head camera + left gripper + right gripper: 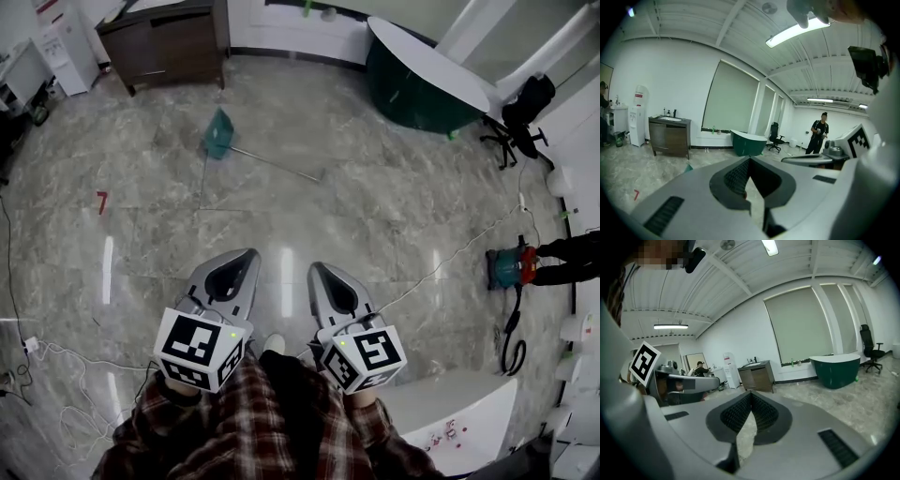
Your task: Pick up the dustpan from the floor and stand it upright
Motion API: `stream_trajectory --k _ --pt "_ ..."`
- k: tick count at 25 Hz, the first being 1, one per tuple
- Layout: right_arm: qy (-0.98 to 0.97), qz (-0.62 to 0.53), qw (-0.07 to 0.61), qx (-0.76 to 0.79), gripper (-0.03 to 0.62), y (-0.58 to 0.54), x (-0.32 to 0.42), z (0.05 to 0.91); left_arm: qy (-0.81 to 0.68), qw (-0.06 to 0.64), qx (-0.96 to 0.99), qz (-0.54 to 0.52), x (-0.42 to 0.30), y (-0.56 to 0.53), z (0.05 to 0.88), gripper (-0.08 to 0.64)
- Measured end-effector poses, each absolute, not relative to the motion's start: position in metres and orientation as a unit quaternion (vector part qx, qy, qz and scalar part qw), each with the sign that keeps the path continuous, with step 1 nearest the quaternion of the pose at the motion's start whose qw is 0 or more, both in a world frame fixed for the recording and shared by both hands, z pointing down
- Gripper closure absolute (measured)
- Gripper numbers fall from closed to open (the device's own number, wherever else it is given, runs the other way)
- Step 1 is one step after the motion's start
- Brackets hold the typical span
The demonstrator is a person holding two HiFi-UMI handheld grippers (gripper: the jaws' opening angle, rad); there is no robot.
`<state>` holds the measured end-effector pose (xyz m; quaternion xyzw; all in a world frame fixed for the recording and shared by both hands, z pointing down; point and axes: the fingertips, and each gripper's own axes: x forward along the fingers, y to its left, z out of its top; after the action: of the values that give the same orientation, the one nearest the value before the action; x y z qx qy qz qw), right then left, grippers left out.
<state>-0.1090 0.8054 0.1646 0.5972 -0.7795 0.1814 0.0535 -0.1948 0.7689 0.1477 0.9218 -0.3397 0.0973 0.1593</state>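
Note:
The green dustpan (218, 133) lies on the marble floor well ahead of me, its long thin handle (281, 164) stretched out flat to the right. Only a green corner of the dustpan (688, 167) peeks over the jaw in the left gripper view. My left gripper (246, 254) and right gripper (314, 268) hang side by side close to my body, far short of the dustpan. Both are shut with nothing between the jaws. The left gripper (749, 158) and right gripper (751, 393) each show their tips meeting in their own views.
A dark green tub (422, 84) stands at the back right, a brown cabinet (169, 37) at the back left. An office chair (520, 112), a teal and red machine (511, 267) and loose cables (56, 361) line the sides. A person (819, 133) stands far off.

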Motion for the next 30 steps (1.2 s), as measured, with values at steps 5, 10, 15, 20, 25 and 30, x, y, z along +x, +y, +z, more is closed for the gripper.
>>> stream_trajectory --k 5,10,15,20,25,30 --pt "-0.778 0.174 0.057 0.601 0.581 0.726 -0.144 0.155 -0.333 0.153 0.926 0.086 -0.229 0.686 0.135 0.559" --pt "-0.774 0.167 0.04 0.609 0.581 0.659 -0.175 0.148 -0.325 0.145 0.931 0.084 -0.263 0.622 0.133 0.559" --pt "-0.764 0.177 0.036 0.619 0.581 0.621 -0.199 0.156 -0.326 0.153 0.929 0.087 -0.294 0.577 0.143 0.56" --pt "-0.748 0.202 0.043 0.631 0.581 0.592 -0.192 0.168 -0.323 0.173 0.925 0.1 -0.3 0.541 0.156 0.559" --pt "-0.735 0.226 0.047 0.638 0.581 0.553 -0.169 0.187 -0.329 0.186 0.919 0.109 -0.292 0.498 0.167 0.56" --pt "-0.734 0.23 0.05 0.637 0.581 0.496 -0.137 0.19 -0.336 0.191 0.916 0.111 -0.268 0.438 0.168 0.56"
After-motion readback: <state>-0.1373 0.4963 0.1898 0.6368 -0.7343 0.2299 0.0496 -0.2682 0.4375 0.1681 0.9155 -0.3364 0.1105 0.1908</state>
